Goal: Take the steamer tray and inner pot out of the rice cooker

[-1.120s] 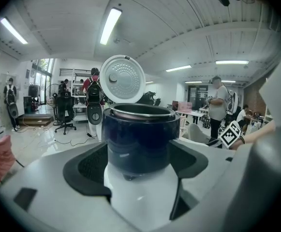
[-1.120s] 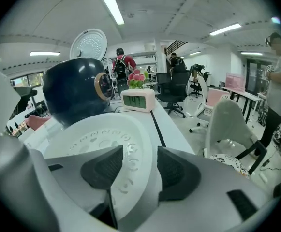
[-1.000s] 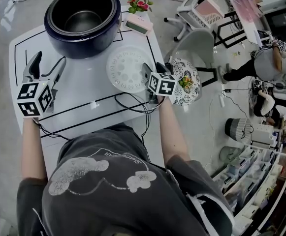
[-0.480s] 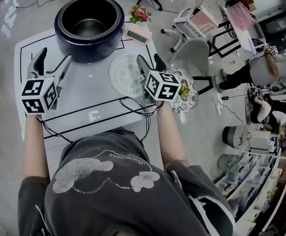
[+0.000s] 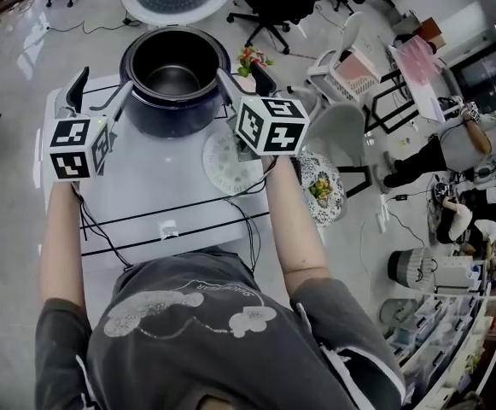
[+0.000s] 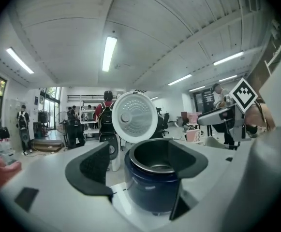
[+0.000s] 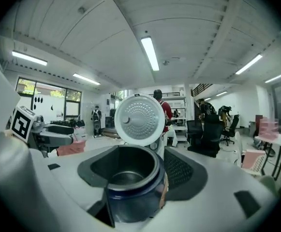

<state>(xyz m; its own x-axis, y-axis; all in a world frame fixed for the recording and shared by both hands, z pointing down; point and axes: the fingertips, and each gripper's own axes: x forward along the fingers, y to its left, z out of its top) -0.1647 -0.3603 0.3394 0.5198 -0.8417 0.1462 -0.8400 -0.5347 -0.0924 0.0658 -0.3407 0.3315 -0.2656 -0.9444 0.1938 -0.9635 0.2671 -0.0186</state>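
As the left gripper (image 5: 102, 92) and right gripper (image 5: 242, 77) hover with fingers wide and empty, the right's having just been opening, the inner pot (image 5: 172, 68) sits in the rice cooker (image 5: 154, 118) ahead of both sets of fingers. The steamer tray (image 5: 222, 165) lies on the desk (image 5: 162, 195) behind the right fingers. A shallow bite on its thin rim could let the pot slip.

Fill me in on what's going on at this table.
A person holding a two-jaw gripper in each hand is emptying an open rice cooker on a white table. The steamer tray is already out, lying flat on the table beside the cooker. The inner pot sits inside the cooker. The left gripper and right gripper are both open and empty, held either side of the cooker's rim and pointing at it.
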